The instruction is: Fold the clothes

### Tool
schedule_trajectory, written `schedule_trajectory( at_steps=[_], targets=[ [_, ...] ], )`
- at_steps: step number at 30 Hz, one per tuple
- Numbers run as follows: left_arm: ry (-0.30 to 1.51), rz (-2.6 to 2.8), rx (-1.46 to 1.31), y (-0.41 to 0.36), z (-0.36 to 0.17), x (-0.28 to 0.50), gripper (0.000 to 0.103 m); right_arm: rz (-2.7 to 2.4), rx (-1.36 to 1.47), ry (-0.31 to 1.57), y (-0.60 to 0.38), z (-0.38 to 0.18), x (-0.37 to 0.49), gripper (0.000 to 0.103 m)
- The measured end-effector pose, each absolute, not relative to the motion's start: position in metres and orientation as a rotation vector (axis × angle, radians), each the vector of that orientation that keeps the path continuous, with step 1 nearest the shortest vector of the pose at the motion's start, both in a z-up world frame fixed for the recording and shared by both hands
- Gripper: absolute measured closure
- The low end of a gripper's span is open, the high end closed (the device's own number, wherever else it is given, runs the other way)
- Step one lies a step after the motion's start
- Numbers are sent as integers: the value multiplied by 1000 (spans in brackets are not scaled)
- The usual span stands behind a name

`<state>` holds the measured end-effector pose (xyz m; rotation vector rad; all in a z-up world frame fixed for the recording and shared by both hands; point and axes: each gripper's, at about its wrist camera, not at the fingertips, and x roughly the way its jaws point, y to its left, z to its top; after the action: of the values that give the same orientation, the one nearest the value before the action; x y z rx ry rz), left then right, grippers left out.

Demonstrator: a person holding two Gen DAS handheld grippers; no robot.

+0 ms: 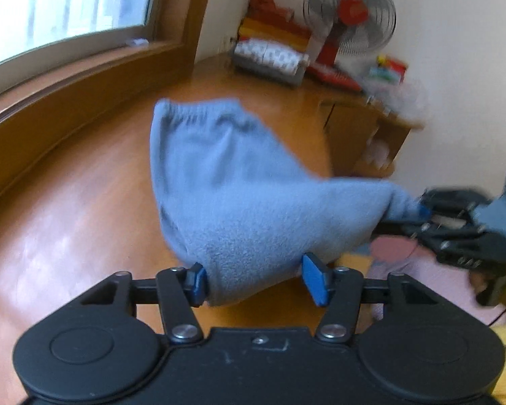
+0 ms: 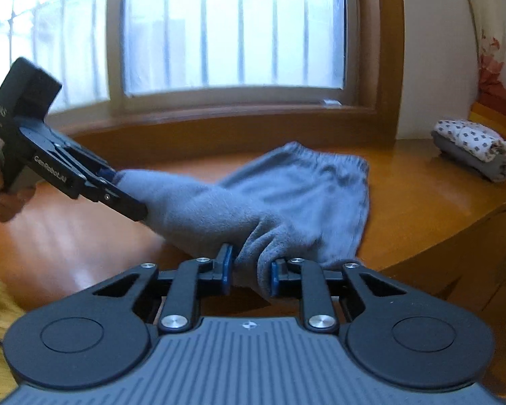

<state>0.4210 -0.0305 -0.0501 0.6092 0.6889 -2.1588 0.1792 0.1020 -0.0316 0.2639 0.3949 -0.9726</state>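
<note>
Fleece in grey-blue, a garment (image 2: 280, 199) with an elastic waistband, is the landmark: its waistband end lies on the wooden table (image 2: 84, 243) below the window (image 2: 232, 27), its near end lifted off the surface. Left of the garment, the left tool (image 2: 118, 185), held in a hand (image 2: 3, 199), has one corner between its jaws; its own view shows the blue pads (image 1: 312, 278) touching the cloth on both sides. Nearest the camera, the right tool (image 2: 249, 270) is clamped on a bunched fold. Right of the garment, well apart, sits a stack of folded clothes (image 2: 472, 148).
</note>
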Motion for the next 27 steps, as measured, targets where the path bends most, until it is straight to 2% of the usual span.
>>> schedule_trajectory(
  at_steps=[6, 16, 24, 27],
  targets=[
    [638, -2117, 575, -30, -21, 413, 48, -885, 332, 287, 106, -1, 163, 81],
    [652, -2019, 583, -127, -25, 399, 47, -809, 405, 234, -10, 11, 145, 81],
    [758, -1905, 578, -237, -50, 390, 45, -820, 553, 222, -130, -13, 132, 81],
    [745, -1836, 628, -279, -69, 377, 45, -865, 585, 300, -178, -40, 137, 81]
  ],
)
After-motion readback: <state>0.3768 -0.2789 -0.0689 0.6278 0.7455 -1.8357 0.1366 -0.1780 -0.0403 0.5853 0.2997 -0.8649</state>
